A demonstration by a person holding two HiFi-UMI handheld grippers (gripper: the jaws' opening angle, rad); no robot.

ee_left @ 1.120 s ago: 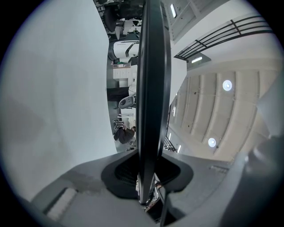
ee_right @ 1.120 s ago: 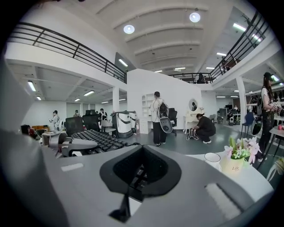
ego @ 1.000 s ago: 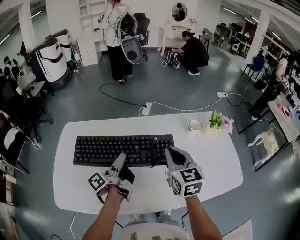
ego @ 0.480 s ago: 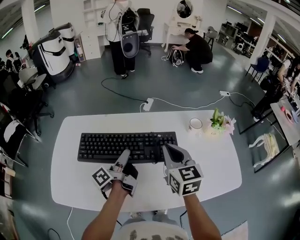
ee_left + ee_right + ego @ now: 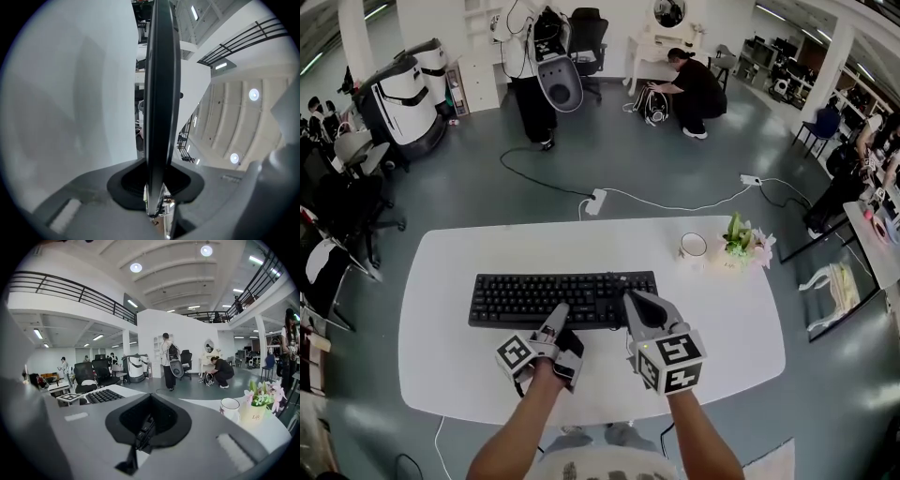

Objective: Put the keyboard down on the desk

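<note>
Pinching the keyboard (image 5: 534,295) with left gripper (image 5: 555,317) and right gripper (image 5: 636,304) (both clamped), we should next lower it onto the desk (image 5: 441,281).

Keyboard (image 5: 562,298) apparently on desk (image 5: 441,356) — cup (image 5: 693,247), flowers (image 5: 741,246) behind right.

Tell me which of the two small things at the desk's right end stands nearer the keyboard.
The white cup. It stands to the left of the flower pot, which puts it closer to the right end of the keyboard.
</note>
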